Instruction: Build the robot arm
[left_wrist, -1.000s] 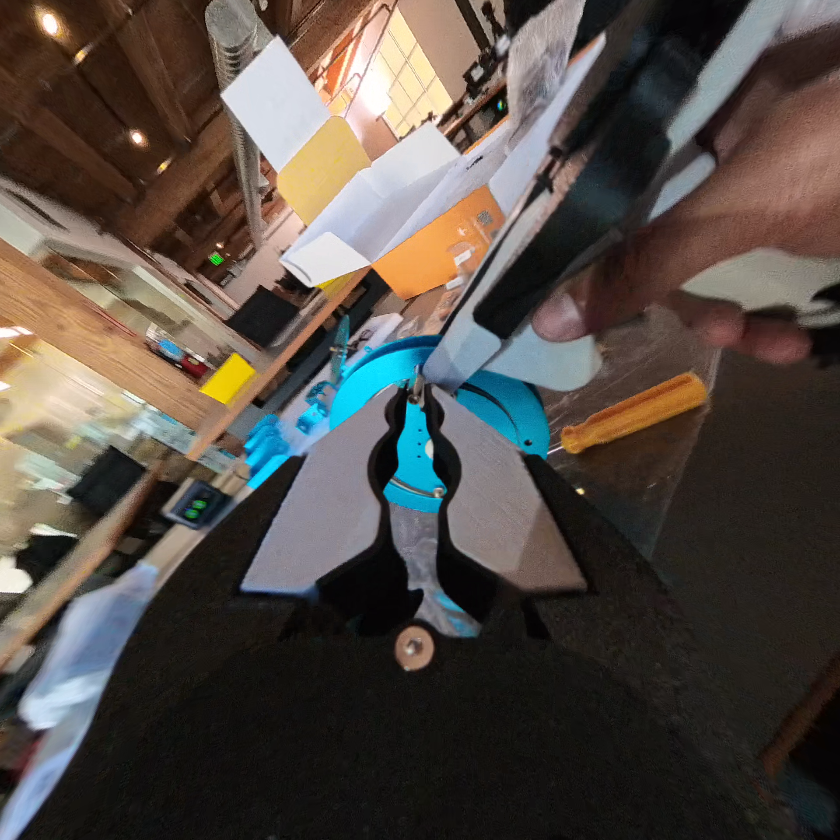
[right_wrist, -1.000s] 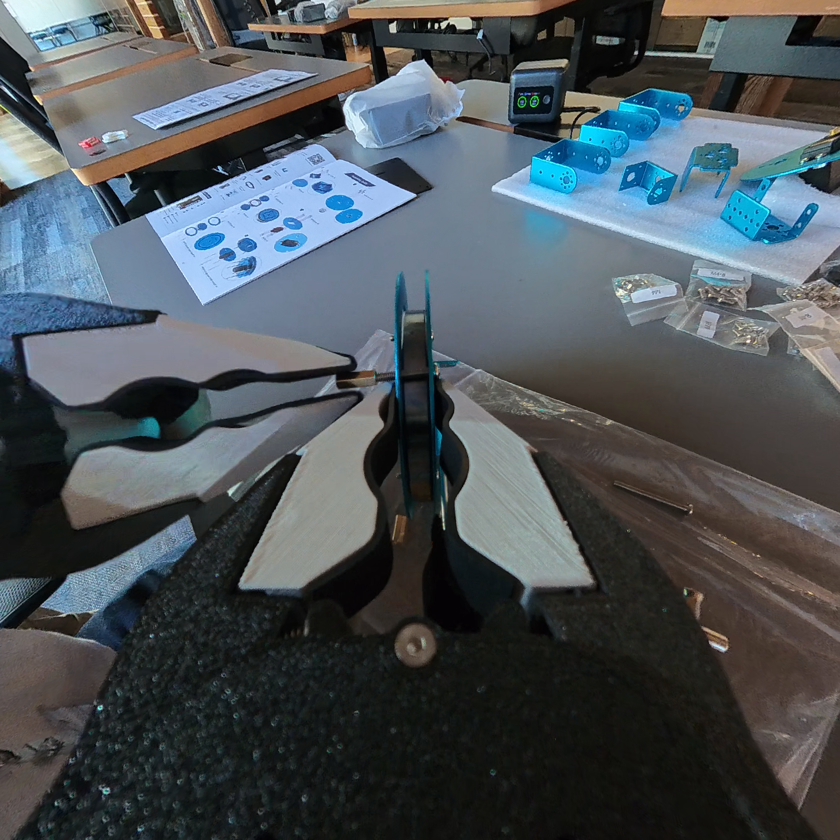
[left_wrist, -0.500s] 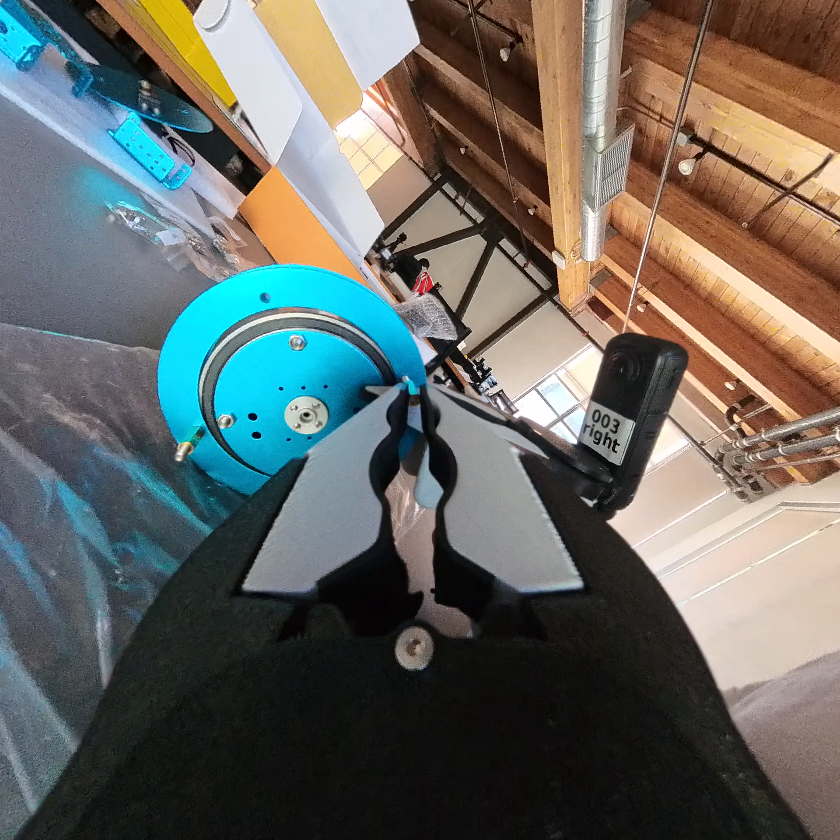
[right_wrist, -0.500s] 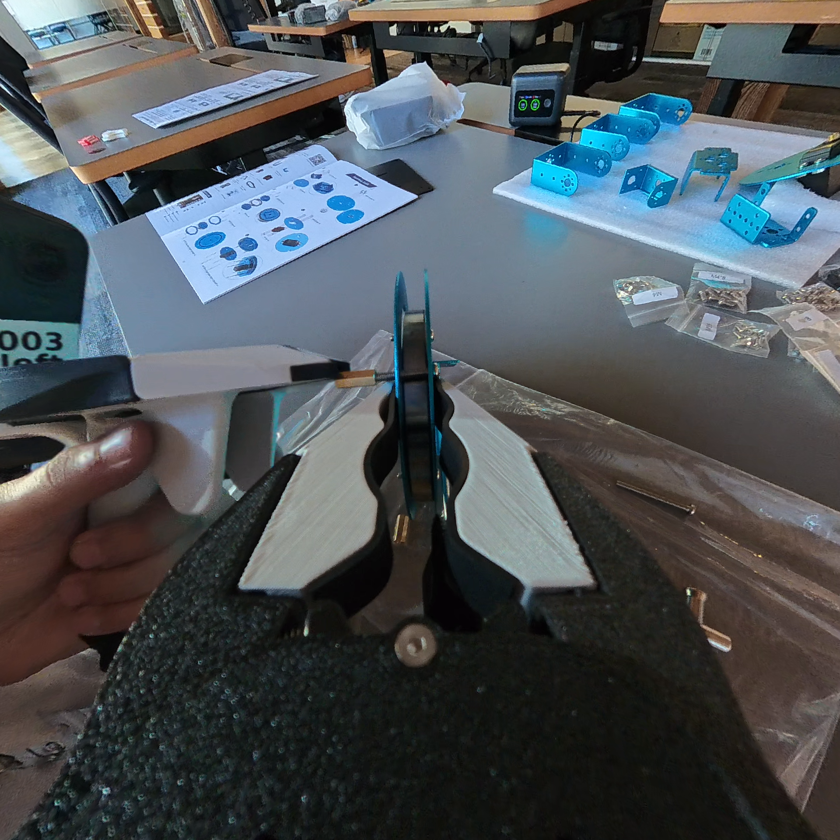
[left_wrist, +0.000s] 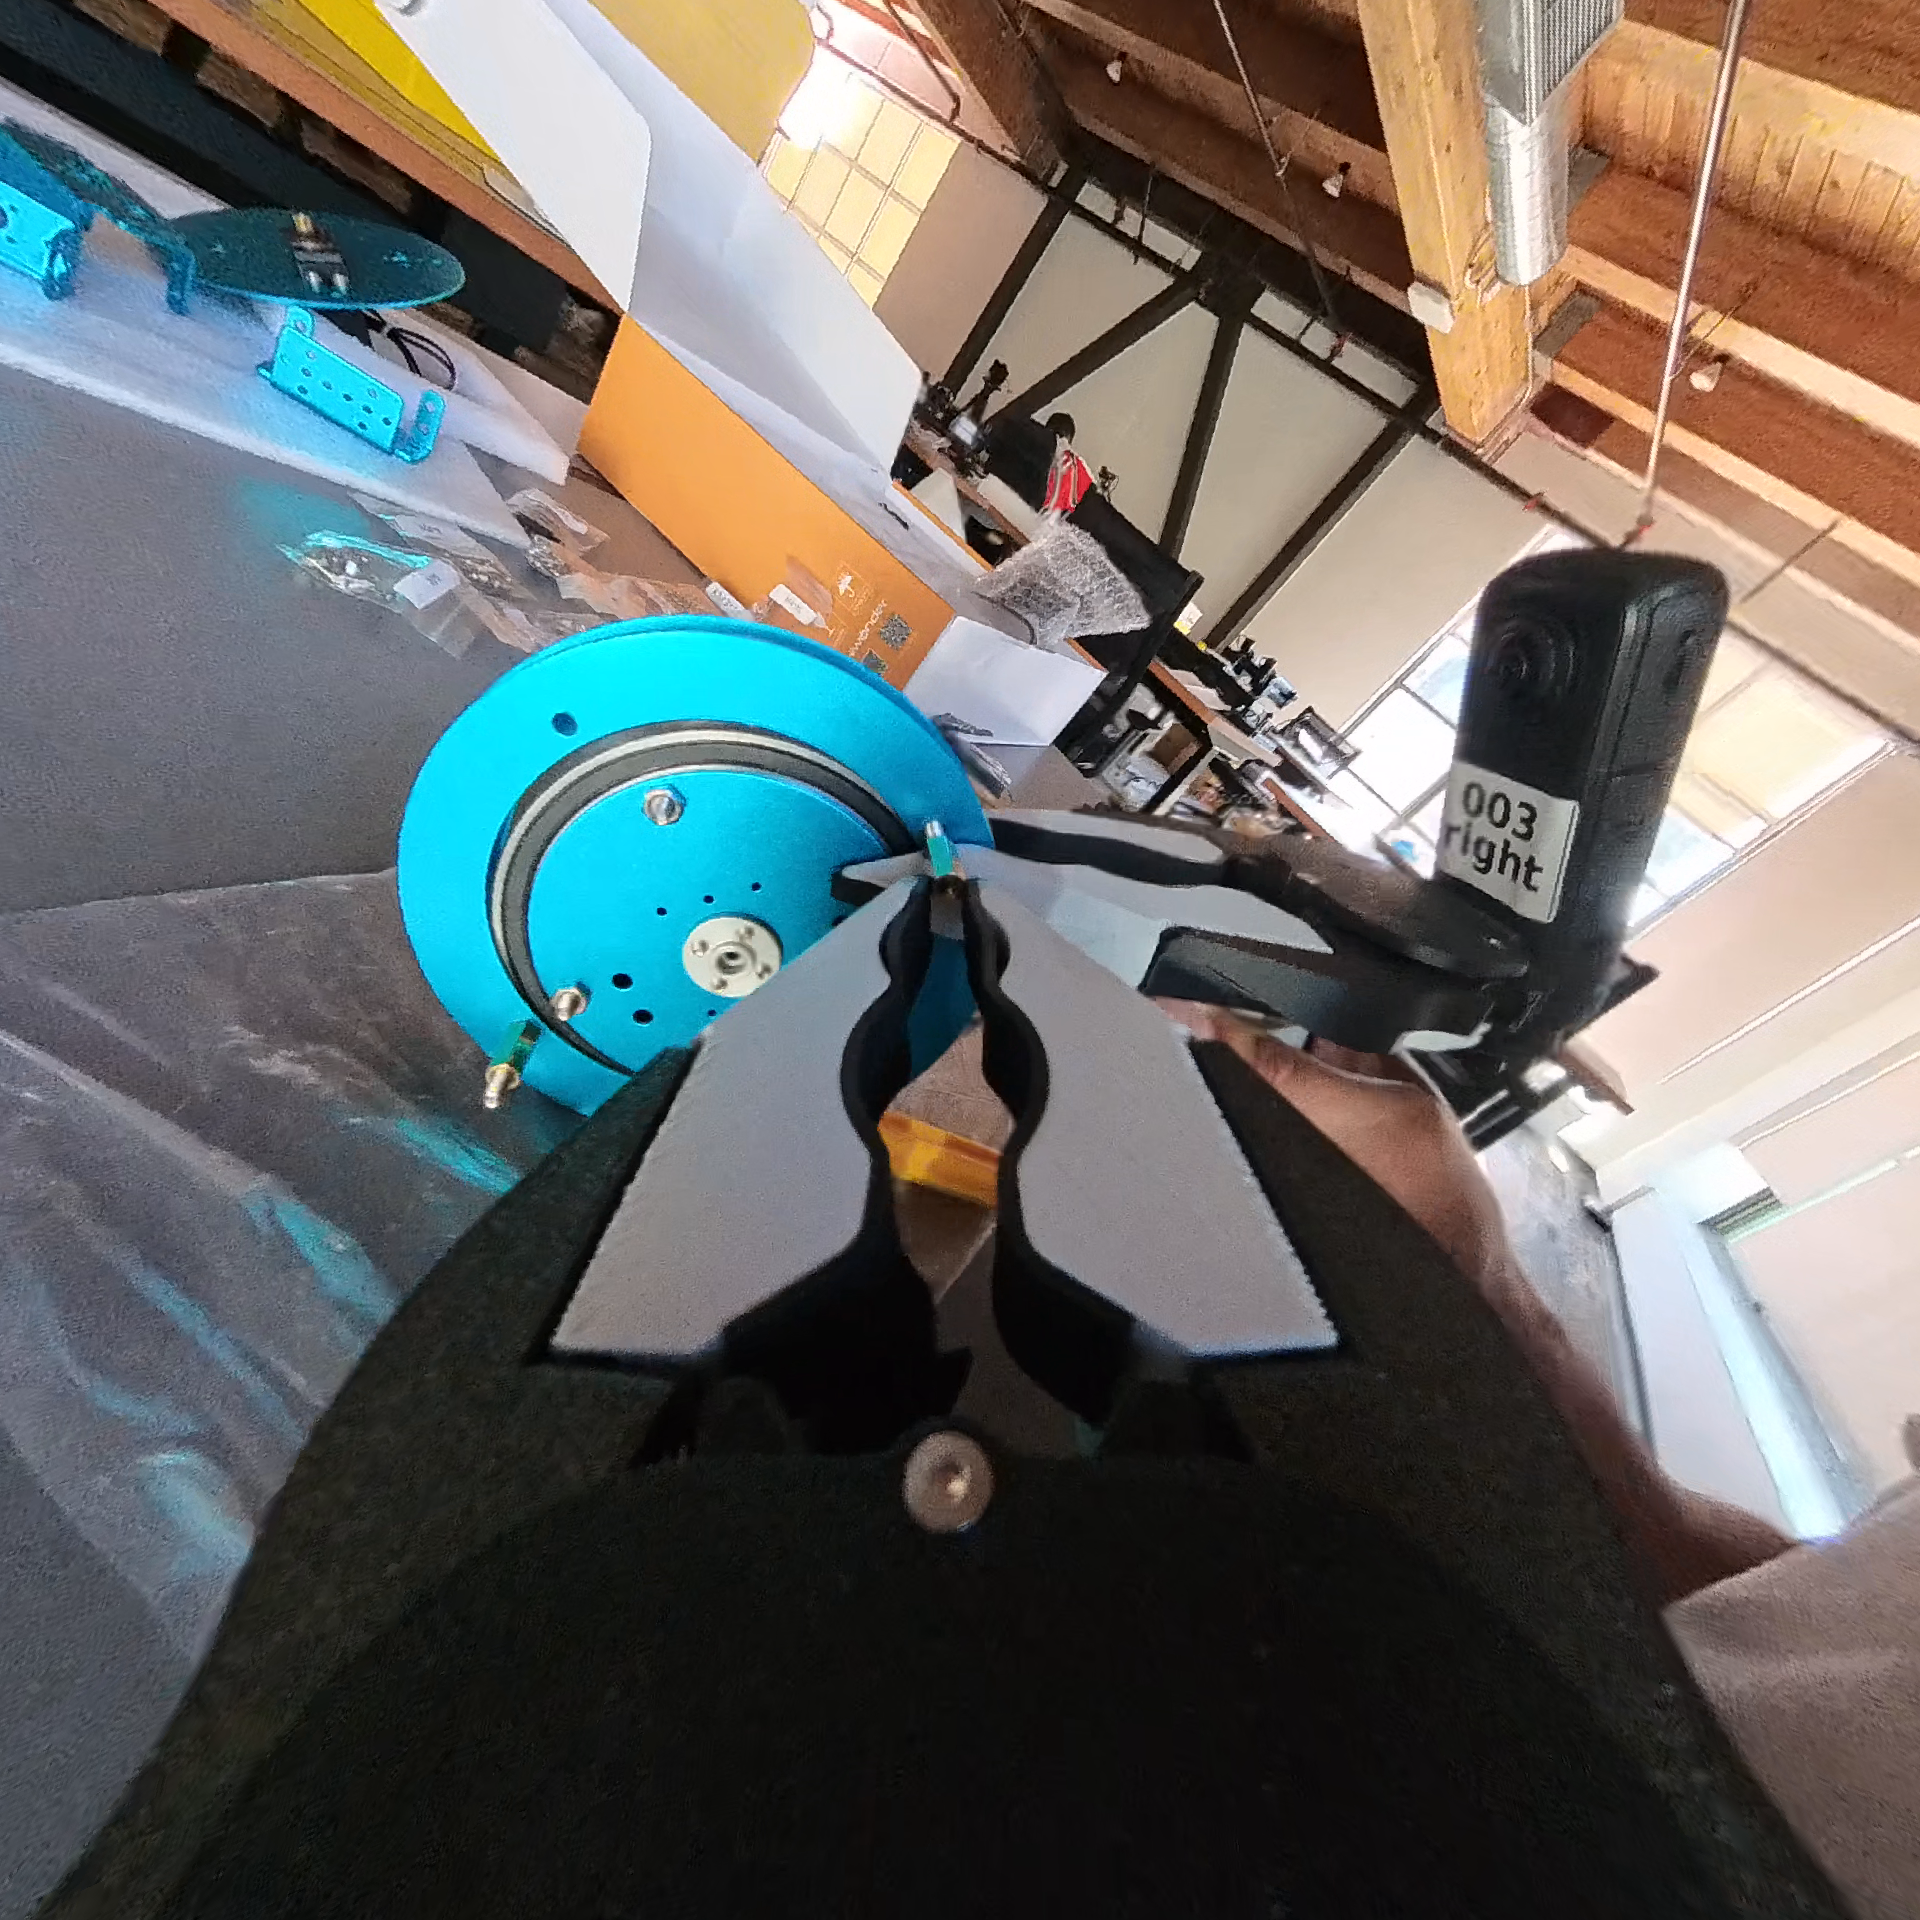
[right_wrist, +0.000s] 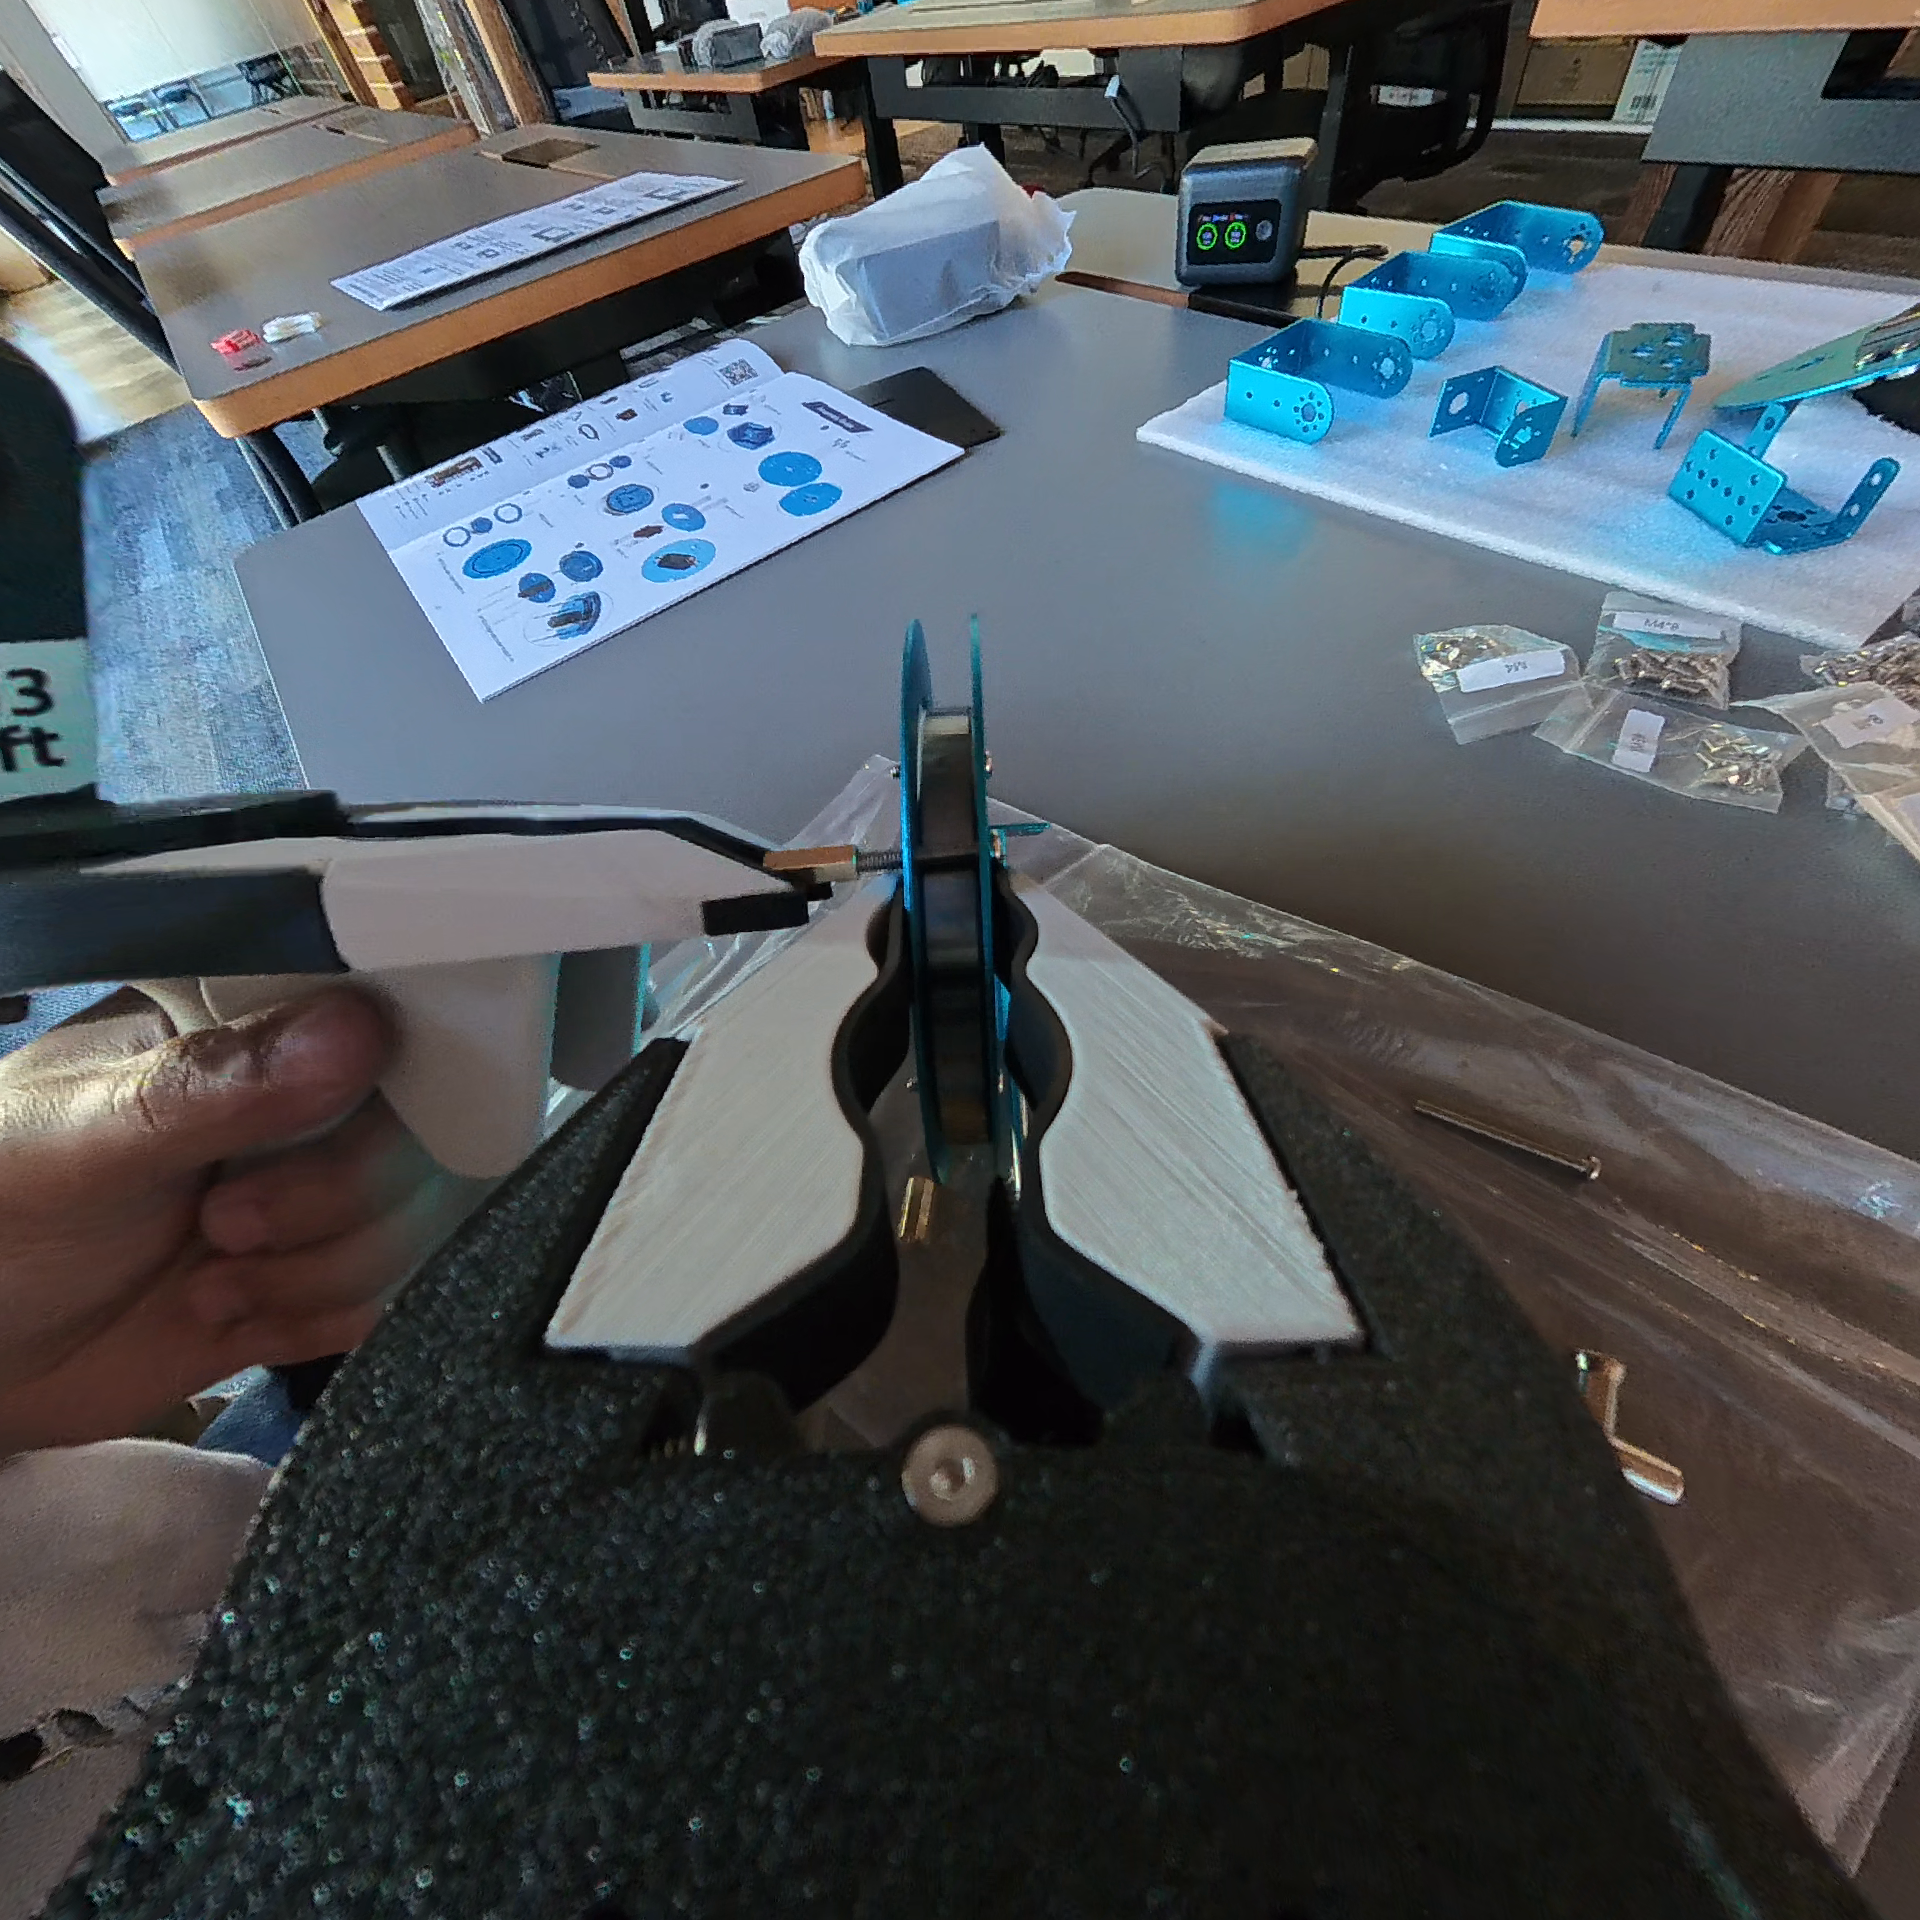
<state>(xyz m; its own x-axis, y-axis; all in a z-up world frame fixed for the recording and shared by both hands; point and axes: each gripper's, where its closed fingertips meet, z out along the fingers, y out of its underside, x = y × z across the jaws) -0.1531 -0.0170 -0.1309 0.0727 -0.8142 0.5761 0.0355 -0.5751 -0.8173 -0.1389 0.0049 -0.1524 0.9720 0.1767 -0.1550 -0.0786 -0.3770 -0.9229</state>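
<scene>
The right gripper squeezes the blue wheel (standing on edge), while the left gripper pinches its little brass post.

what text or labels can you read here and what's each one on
I won't copy writing; here is what bears it.
White sticker on the black camera: legible.
Cut-off sticker at the left edge: partly out of frame.
Open booklet: print too small.
Labels on screw bags: small, partly legible.
Orange box: marks too small.
</scene>
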